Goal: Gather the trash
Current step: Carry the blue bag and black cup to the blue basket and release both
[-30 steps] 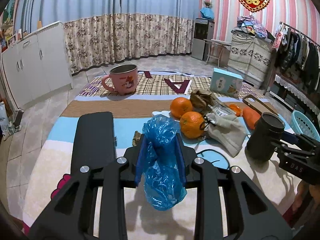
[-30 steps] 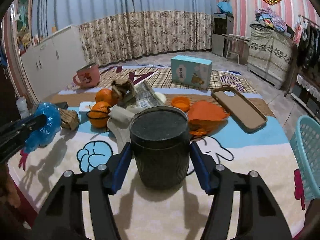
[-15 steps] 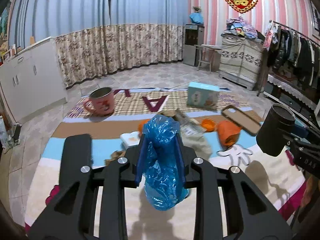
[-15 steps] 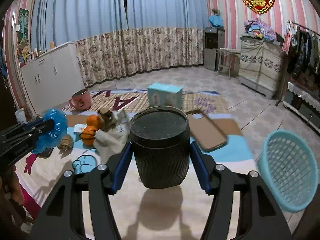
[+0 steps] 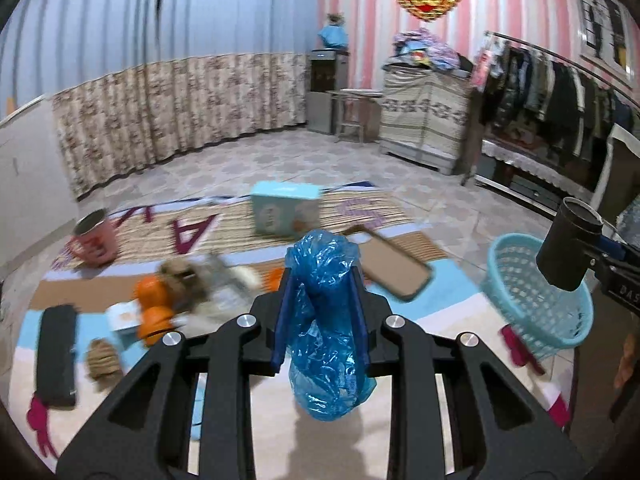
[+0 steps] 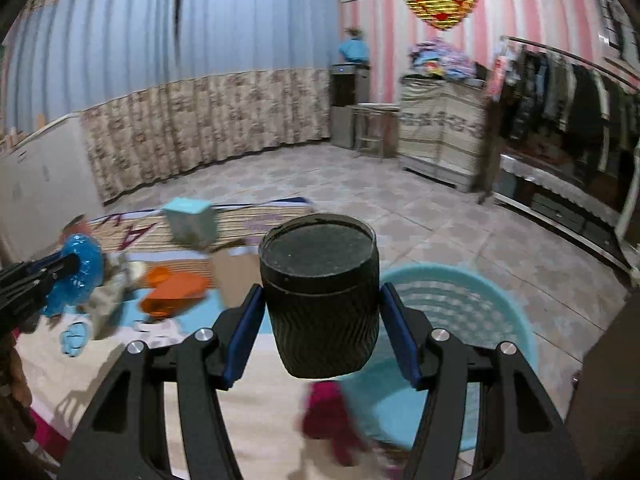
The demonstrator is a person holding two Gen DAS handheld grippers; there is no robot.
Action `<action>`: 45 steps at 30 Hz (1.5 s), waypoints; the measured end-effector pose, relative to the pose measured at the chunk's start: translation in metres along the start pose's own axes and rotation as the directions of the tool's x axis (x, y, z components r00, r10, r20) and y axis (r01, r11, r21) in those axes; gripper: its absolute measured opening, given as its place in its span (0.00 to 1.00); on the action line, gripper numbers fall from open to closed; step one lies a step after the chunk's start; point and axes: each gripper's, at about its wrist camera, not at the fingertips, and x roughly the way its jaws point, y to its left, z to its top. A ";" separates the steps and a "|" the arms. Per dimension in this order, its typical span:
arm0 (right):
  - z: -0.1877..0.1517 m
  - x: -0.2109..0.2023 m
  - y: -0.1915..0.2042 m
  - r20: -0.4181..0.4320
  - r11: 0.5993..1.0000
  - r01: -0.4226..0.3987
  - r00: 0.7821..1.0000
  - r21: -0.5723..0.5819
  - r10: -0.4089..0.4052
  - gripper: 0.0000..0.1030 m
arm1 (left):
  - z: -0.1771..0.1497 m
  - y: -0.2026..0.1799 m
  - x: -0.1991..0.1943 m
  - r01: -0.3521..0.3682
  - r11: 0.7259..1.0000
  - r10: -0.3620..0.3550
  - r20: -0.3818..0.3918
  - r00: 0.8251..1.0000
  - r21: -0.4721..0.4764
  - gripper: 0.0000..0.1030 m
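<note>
The right gripper (image 6: 320, 320), clamped on a black ribbed paper cup (image 6: 320, 292), has the round turquoise plastic basket (image 6: 460, 320) just below and ahead, nearer than the left gripper (image 5: 320, 320), pinching a crumpled blue plastic bag (image 5: 324, 320).

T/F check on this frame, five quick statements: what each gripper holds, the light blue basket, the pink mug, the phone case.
1. The left gripper is shut on a crumpled blue plastic bag. True.
2. The right gripper holds an orange. False: it holds a black ribbed paper cup.
3. The light blue plastic mesh basket lies beyond the patterned table cover's edge, at the right in the left wrist view. True.
4. The pink mug is inside the basket. False: it stands on the table cover, far left.
5. The brown phone case is gripped by the left gripper. False: it lies on the cover.
</note>
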 end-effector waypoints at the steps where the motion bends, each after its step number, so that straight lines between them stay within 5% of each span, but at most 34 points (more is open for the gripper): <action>1: -0.001 0.001 -0.008 0.001 1.000 0.013 1.000 0.007 -0.013 0.57 | 0.002 -0.009 0.003 0.011 1.000 -0.011 0.003 1.000 0.006 0.24; 16: -0.024 0.039 -0.115 -0.040 0.981 0.163 0.986 0.106 -0.160 0.57 | -0.002 -0.184 0.065 0.272 0.950 -0.269 -0.038 0.962 0.154 0.24; 33: -0.048 0.051 -0.143 -0.028 0.967 0.179 0.984 0.184 -0.177 0.57 | -0.010 -0.247 0.097 0.347 0.916 -0.342 -0.058 0.938 0.201 0.27; 38: -0.055 0.050 -0.140 -0.028 0.966 0.181 0.983 0.184 -0.179 0.57 | -0.008 -0.247 0.099 0.307 0.930 -0.311 -0.014 0.950 0.203 0.65; 45: -0.059 0.054 -0.138 -0.025 0.966 0.173 0.985 0.190 -0.172 0.57 | -0.005 -0.219 0.087 0.244 0.954 -0.252 0.026 0.967 0.176 0.87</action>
